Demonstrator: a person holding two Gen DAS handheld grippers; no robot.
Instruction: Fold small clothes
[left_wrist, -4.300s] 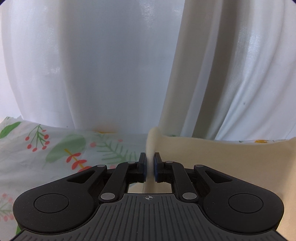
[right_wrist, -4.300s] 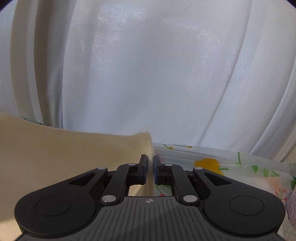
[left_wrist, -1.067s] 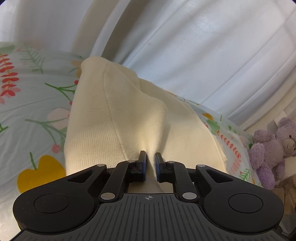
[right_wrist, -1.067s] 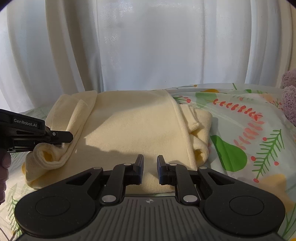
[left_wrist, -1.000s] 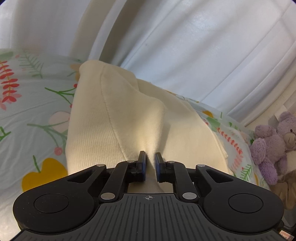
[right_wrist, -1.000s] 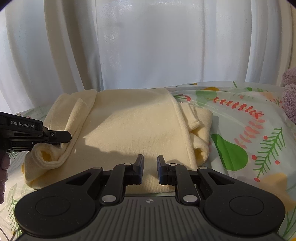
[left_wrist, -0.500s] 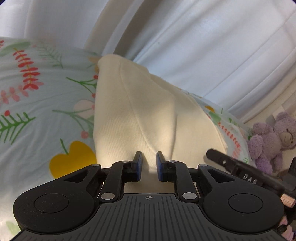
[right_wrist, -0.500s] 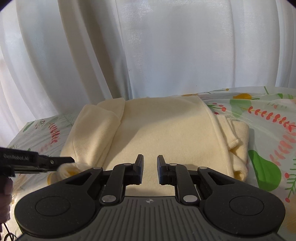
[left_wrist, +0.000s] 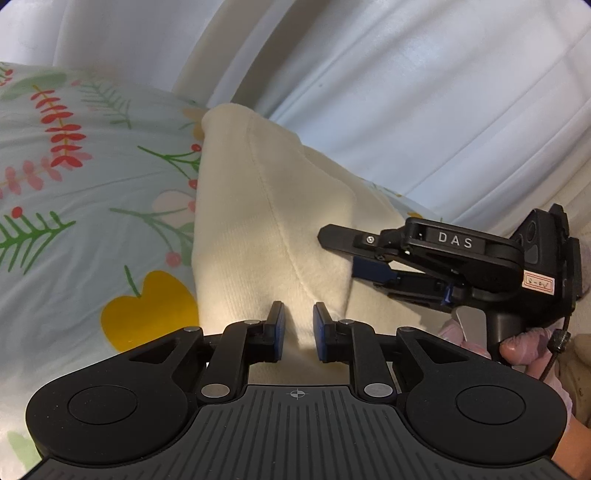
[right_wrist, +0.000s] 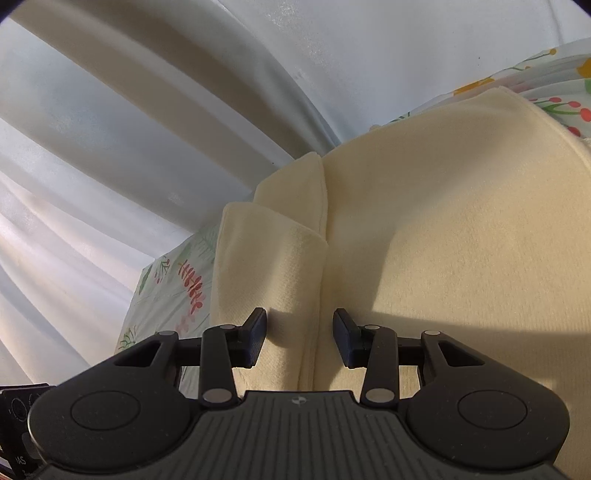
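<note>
1. While the cream garment (left_wrist: 258, 229) lies partly folded on the floral bedsheet (left_wrist: 74, 184), the step in hand appears to be tucking in its left-side flap (right_wrist: 269, 266).
2. Left claw (left_wrist: 297, 332): jaws slightly apart, straddling a raised ridge of the garment without visibly pinching it.
3. Right claw (right_wrist: 299, 341): jaws spread wide, poised over the seam where the folded flap meets the main panel; holding nothing. In the left view it shows side-on (left_wrist: 354, 258), touching or just above the cloth.
4. Next move, by judgement: one claw must close on the flap's edge and carry it across the panel while keeping the layers flat.
5. Writing: "DAS" on the right claw's body; a small red-bordered sticker (left_wrist: 539, 283), handwriting illegible.
6. Background: white curtain (left_wrist: 406, 92).
</note>
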